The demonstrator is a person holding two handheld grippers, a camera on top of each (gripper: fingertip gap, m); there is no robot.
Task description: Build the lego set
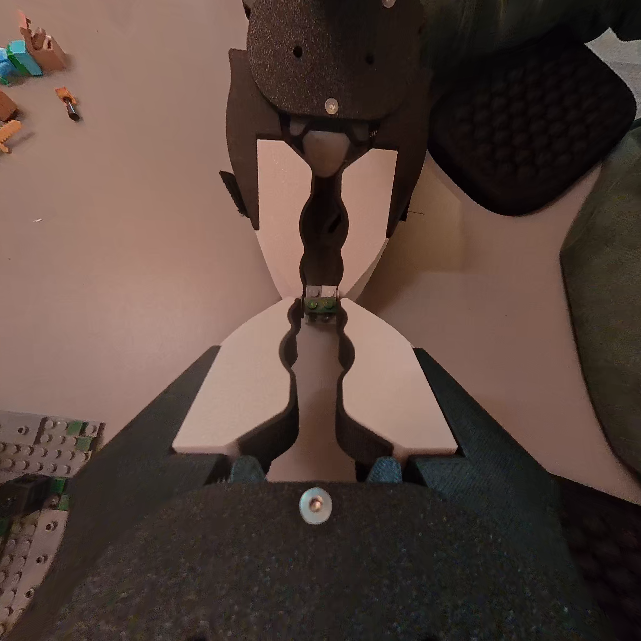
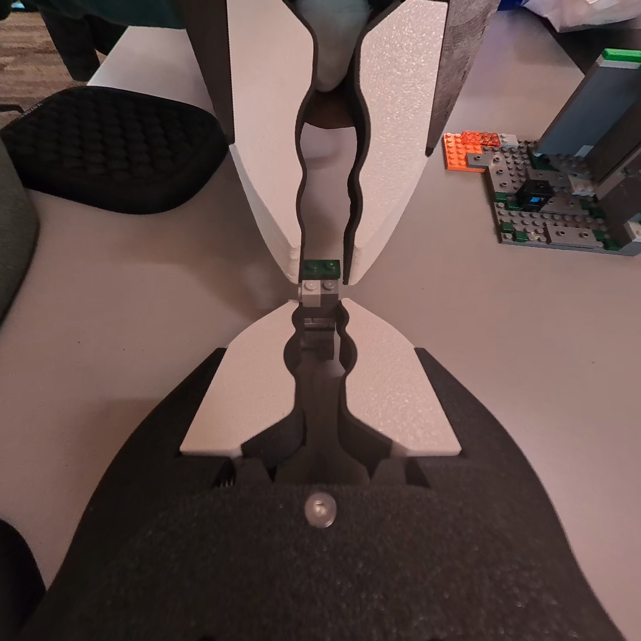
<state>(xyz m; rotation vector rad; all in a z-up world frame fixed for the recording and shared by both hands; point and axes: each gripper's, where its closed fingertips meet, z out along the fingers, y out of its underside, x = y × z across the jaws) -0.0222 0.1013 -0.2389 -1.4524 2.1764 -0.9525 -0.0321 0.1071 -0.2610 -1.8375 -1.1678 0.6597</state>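
My two grippers meet tip to tip above the pale table. My left gripper (image 1: pixel 319 309) is shut on a small dark green two-stud plate (image 1: pixel 321 305). My right gripper (image 2: pixel 319 307) is shut on a small stack of grey bricks (image 2: pixel 314 289), whose lower part is in shadow between the fingers. The green plate (image 2: pixel 321 267) touches the grey stack's end, studs facing up. In the left wrist view the right gripper (image 1: pixel 321 287) comes down from the top with the grey brick (image 1: pixel 322 290). In the right wrist view the left gripper (image 2: pixel 322 279) comes in from the top.
The partly built set (image 2: pixel 555 208), grey baseplate, orange plate and tall grey towers, stands at the right; it also shows at the lower left in the left wrist view (image 1: pixel 38 451). Loose bricks (image 1: pixel 31 59) lie far left. A black mesh chair (image 2: pixel 104 149) sits past the table edge. Both grippers' tips are close together, under 4 cm apart.
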